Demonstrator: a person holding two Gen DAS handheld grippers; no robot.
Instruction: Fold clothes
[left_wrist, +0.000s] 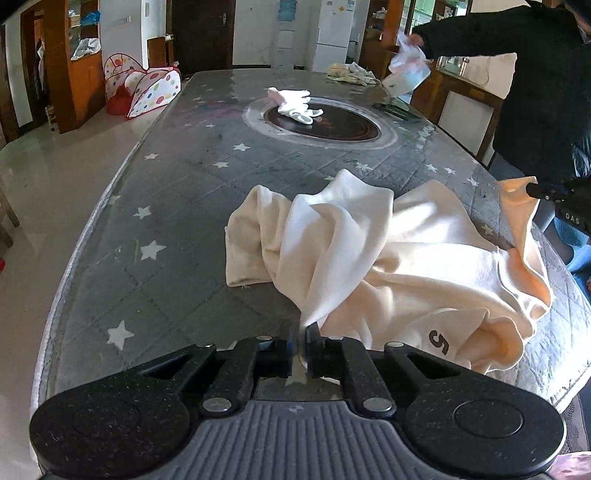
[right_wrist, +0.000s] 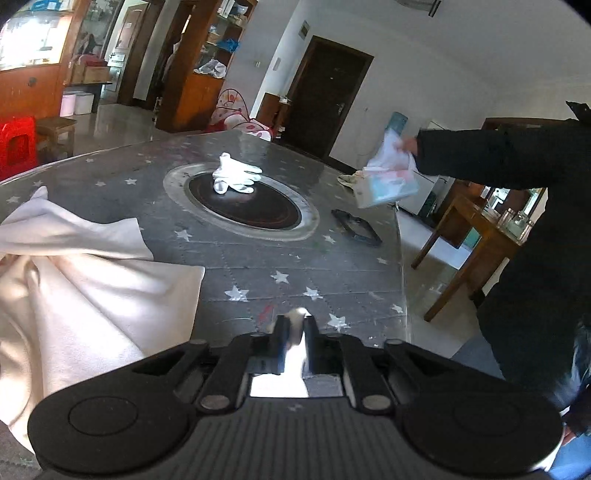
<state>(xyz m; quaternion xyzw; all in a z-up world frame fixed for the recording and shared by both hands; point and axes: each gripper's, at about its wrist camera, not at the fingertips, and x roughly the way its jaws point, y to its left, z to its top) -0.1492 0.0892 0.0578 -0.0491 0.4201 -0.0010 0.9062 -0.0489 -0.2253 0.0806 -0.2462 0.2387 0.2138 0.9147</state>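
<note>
1. Left tongs (left_wrist: 300, 345): fingers together, clamped on a pinch of the cream garment (left_wrist: 388, 258). Cloth rises from the grip in a taut ridge.
2. Right tongs (right_wrist: 295, 334): fingers together, clamped on a strip of the same cream garment (right_wrist: 85, 280); a small tuft sticks out past the fingertips. In the left wrist view the right tongs (left_wrist: 532, 190) show at the far right edge, holding a corner of the cloth.
3. Garment: crumpled on the near end of the desk (left_wrist: 177, 206), stretched between both tongs, bulk lying on the surface. Dark "5" print (left_wrist: 439, 341) on the fold near the left tongs. One flap lies flat towards the left side of the desk, the right part bunches near the desk edge.
4. Desk: grey quilted cover with white stars under a clear sheet; round dark inset (left_wrist: 325, 123) at centre.
5. White gloves (left_wrist: 295, 105) lie on the inset's far rim, well apart from the garment.
6. Dark flat object (right_wrist: 357, 226) on the desk beside the inset, right side.
7. Far end: small pile of pale cloth (left_wrist: 351, 73).
8. Person in dark jacket (right_wrist: 517, 177) beside the desk, holding a pale bag (right_wrist: 388, 181) above its far right edge.
</note>
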